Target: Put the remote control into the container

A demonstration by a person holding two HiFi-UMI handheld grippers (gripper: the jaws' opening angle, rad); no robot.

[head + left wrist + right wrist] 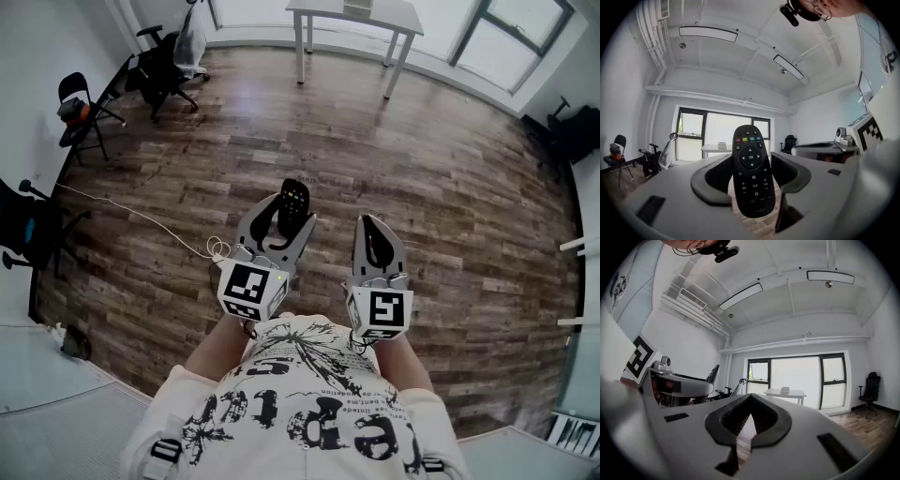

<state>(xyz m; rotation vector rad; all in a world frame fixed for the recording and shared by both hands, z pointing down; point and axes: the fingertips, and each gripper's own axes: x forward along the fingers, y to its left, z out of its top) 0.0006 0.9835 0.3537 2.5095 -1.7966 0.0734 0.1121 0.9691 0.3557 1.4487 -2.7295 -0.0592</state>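
Note:
The black remote control (293, 201) stands upright between the jaws of my left gripper (284, 216), buttons facing the camera, held in the air above the wooden floor. In the left gripper view the remote control (751, 164) fills the gap of the left gripper (750, 180), whose dark pads press on both of its sides. My right gripper (373, 225) is held beside it at the same height, with nothing in it. In the right gripper view the jaws of the right gripper (750, 397) meet at their tips. Both grippers are close to the person's body.
A white table (398, 21) stands far ahead by the windows, with a small white box (722, 146) on it. Black office chairs (161, 66) line the left wall and another office chair (871, 386) stands at the right. A white cable (150, 223) runs across the floor at left.

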